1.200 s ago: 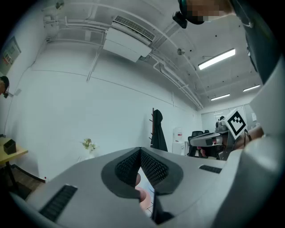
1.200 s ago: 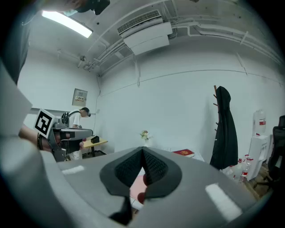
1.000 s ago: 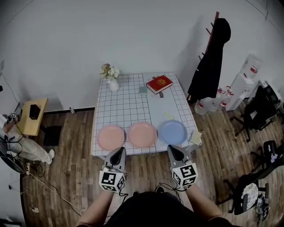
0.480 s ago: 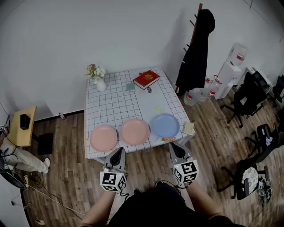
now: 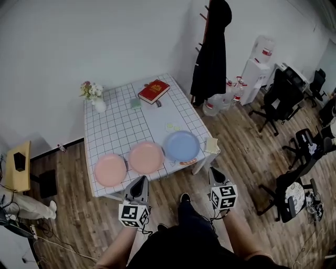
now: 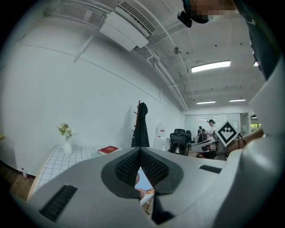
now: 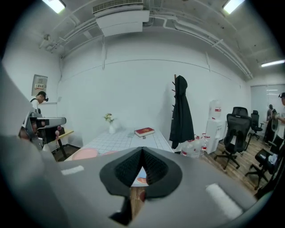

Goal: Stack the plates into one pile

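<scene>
Plates lie unstacked in a row along the near edge of the white gridded table (image 5: 131,121): pink round plate (image 5: 110,169) left, second pink round plate (image 5: 146,157) centre, blue round plate (image 5: 181,145) right. We hold the left hand-held gripper (image 5: 139,182) and the right hand-held gripper (image 5: 214,173) closed and empty, short of the table. All stacking remains.

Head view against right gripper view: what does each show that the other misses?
Only the head view: the marker cube on the right gripper, and the blue plate and two pink plates whole, in a row. Only the right gripper view: the ceiling air conditioner, and that gripper's jaws shut, empty. Both: the table, red book, vase, black coat.
</scene>
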`<control>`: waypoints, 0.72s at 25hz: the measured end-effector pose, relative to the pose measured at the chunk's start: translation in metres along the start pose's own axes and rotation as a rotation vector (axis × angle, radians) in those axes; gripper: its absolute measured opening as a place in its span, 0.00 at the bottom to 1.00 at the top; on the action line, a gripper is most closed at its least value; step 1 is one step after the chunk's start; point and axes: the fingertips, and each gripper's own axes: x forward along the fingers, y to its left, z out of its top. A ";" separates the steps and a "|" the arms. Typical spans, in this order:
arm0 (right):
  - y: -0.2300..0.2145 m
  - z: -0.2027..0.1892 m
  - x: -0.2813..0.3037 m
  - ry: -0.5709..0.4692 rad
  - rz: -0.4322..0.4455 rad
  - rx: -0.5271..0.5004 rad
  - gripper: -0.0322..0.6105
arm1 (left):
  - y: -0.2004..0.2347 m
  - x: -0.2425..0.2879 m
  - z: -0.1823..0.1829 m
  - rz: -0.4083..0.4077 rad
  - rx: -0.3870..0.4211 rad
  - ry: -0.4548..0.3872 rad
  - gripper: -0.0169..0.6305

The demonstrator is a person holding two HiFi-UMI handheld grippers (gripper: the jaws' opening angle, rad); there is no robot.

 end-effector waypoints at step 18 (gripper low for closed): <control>-0.162 -0.035 0.146 0.160 -0.035 0.112 0.06 | -0.016 0.192 -0.001 0.013 0.027 0.088 0.02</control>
